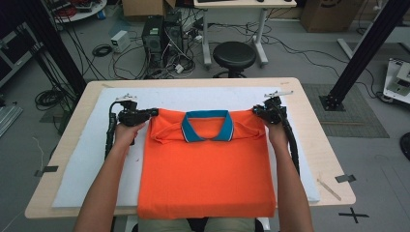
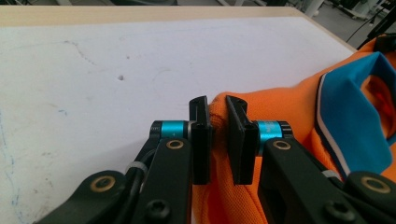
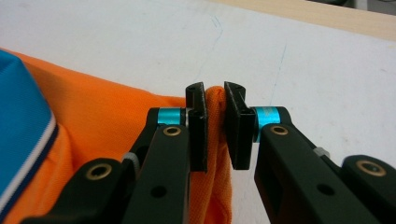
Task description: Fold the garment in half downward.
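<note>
A white foam mat point(image 1: 92, 159) is covering the wooden table, and a bright orange cotton polo shirt with a blue collar point(image 1: 205, 169) is lying in its middle, sleeves already folded in. The left gripper point(image 1: 153, 112) and right gripper point(image 1: 255, 111) are pinching its shoulder corners; folding it in half is probably next.

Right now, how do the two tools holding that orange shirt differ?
The left tool pinches the orange shirt at its left shoulder corner; the right tool pinches the right one. The left tool's cable runs outside the left forearm, the right's outside the right. Both are shut on fabric, near the blue collar.
</note>
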Motion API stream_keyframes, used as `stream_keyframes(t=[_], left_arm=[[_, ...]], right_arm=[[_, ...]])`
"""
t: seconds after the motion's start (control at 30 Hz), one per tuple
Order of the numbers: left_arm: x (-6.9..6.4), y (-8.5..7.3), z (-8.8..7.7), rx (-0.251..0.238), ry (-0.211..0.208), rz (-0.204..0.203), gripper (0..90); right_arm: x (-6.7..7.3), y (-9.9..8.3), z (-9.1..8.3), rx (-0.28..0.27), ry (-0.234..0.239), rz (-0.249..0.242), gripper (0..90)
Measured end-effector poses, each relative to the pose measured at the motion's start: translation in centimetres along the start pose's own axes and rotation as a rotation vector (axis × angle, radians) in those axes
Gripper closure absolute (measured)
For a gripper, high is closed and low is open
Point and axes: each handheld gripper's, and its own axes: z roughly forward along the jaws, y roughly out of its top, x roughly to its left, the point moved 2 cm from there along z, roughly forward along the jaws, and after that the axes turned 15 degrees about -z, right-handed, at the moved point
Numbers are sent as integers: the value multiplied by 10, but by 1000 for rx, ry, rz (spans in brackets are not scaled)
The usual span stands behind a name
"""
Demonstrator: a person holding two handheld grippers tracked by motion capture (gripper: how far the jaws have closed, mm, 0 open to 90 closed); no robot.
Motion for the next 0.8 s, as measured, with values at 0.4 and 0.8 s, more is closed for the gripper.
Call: stream_keyframes(t=[0.4, 0.8], left_arm=[[-1, 0, -4, -22, 48, -32, 508], [-20, -33, -10, 6, -72, 50, 487]], right_arm=[[3, -7, 7, 2, -2, 22, 641], [24, -15, -20, -33, 86, -36, 564]])
